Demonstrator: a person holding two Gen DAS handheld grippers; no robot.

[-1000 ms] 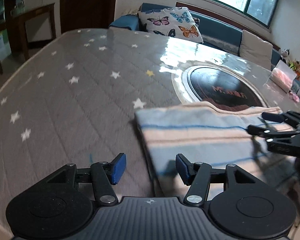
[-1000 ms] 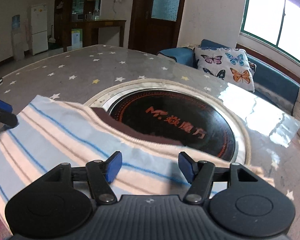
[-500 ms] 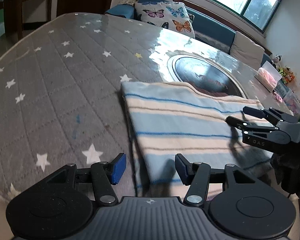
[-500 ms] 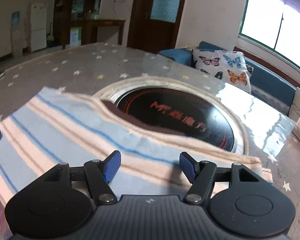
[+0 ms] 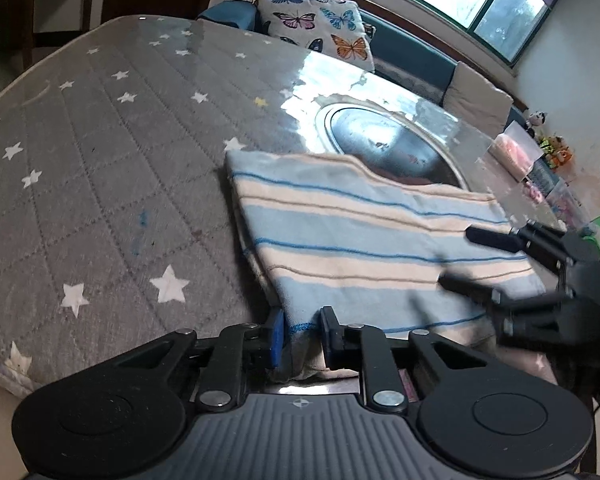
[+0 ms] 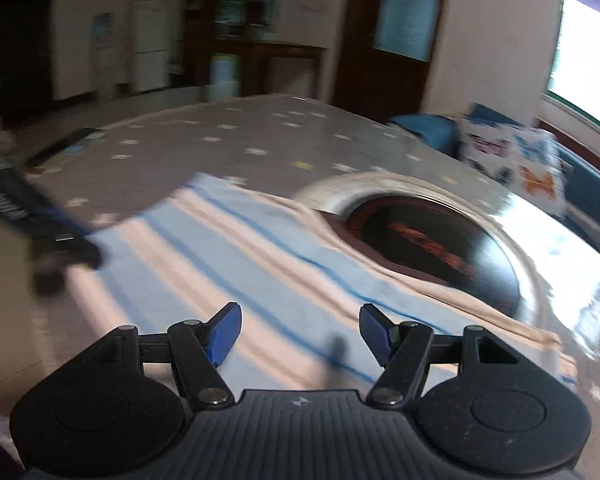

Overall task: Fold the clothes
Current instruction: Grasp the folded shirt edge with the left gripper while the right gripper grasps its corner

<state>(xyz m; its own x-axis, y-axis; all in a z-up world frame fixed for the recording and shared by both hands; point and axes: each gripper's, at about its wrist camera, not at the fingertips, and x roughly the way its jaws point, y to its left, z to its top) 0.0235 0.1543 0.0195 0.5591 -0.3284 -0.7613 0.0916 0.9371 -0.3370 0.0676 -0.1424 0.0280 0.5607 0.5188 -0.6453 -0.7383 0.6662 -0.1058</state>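
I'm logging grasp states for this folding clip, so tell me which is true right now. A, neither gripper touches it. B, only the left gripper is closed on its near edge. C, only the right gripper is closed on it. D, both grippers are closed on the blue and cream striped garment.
B: the left gripper has its blue pads pinched on the near hem of the blue and cream striped garment, while the right gripper hangs above it with its jaws wide apart.
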